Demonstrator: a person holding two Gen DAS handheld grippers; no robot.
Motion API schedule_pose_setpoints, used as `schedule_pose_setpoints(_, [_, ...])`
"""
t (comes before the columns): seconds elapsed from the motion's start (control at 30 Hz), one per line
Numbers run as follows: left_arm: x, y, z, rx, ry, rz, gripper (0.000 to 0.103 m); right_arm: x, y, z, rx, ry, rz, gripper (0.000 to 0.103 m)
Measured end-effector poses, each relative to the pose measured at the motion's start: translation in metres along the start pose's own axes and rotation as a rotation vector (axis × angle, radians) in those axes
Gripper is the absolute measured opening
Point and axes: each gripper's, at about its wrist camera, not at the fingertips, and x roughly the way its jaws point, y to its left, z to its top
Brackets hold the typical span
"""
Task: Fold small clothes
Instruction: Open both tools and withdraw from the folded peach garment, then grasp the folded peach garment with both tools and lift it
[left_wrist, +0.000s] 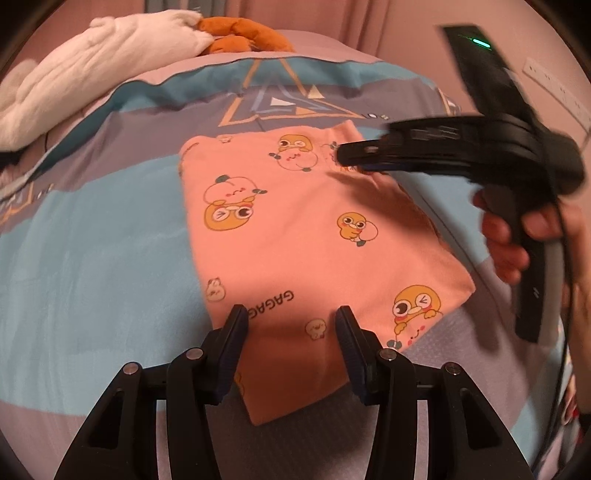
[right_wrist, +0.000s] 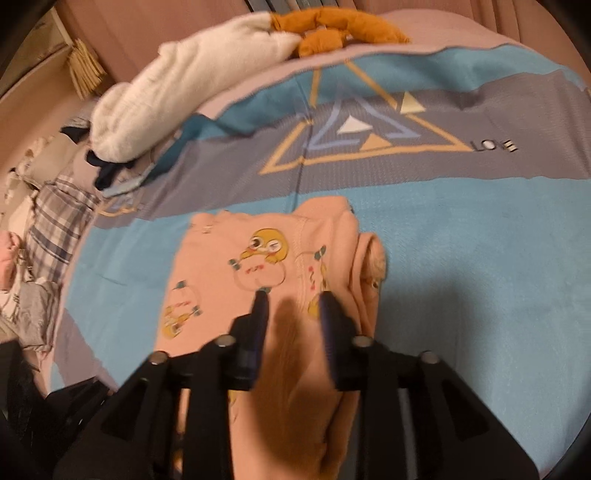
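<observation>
A small pink garment (left_wrist: 295, 229) printed with yellow cartoon ducks lies folded flat on the blue and grey bed cover (left_wrist: 92, 258). My left gripper (left_wrist: 291, 323) stands open over its near edge, with only flat cloth showing between the fingers. In the left wrist view my right gripper (left_wrist: 345, 157), held by a hand (left_wrist: 506, 243), reaches in from the right over the garment's far right corner. In the right wrist view the right gripper (right_wrist: 292, 299) is open above the pink garment (right_wrist: 221, 266), near a bunched fold at its right side. Nothing is between its fingers.
A white fluffy blanket (left_wrist: 92, 74) and an orange cloth (left_wrist: 243, 33) lie at the far end of the bed. A pile of plaid and grey clothes (right_wrist: 55, 229) sits off the bed's left side. A curtain and a wall socket strip (left_wrist: 554, 88) lie behind.
</observation>
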Motion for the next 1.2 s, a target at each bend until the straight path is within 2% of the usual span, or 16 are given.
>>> schedule_pose_setpoints(0.17, [-0.011,0.002,-0.001,-0.027,-0.009,0.005,0.048,-0.033,-0.003,-0.022,0.01,-0.033,0.05,0.047])
schedule_pose_setpoints(0.33, [-0.015,0.002,-0.003,-0.042,-0.006,0.008,0.048,-0.048,-0.007,-0.038,0.039,-0.035,0.089,0.059])
schedule_pose_setpoints(0.37, [-0.013,0.003,-0.001,-0.045,-0.002,0.008,0.052,-0.051,-0.008,-0.042,0.046,-0.034,0.097,0.061])
schedule_pose_setpoints(0.4, [-0.013,0.003,-0.001,-0.048,0.001,0.008,0.062,-0.052,-0.009,-0.044,0.052,-0.03,0.1,0.065])
schedule_pose_setpoints(0.47, [-0.013,0.005,-0.001,-0.06,-0.003,0.01,0.07,-0.054,-0.012,-0.05,0.071,-0.018,0.108,0.073])
schedule_pose_setpoints(0.57, [-0.013,0.009,0.0,-0.084,0.006,-0.014,0.07,-0.054,-0.019,-0.057,0.11,0.006,0.124,0.083])
schedule_pose_setpoints(0.67, [-0.005,0.02,0.002,-0.157,0.054,-0.122,0.07,-0.053,-0.028,-0.065,0.173,0.039,0.167,0.089])
schedule_pose_setpoints(0.73, [-0.001,0.028,0.003,-0.215,0.076,-0.172,0.079,-0.052,-0.033,-0.068,0.206,0.054,0.193,0.091])
schedule_pose_setpoints(0.8, [0.004,0.039,0.005,-0.285,0.092,-0.244,0.097,-0.051,-0.039,-0.069,0.244,0.062,0.211,0.091])
schedule_pose_setpoints(0.9, [0.014,0.054,0.006,-0.404,0.116,-0.376,0.1,-0.046,-0.048,-0.067,0.308,0.078,0.252,0.093])
schedule_pose_setpoints(1.2, [0.042,0.084,0.025,-0.589,0.11,-0.53,0.101,-0.011,-0.058,-0.048,0.392,0.14,0.32,0.096])
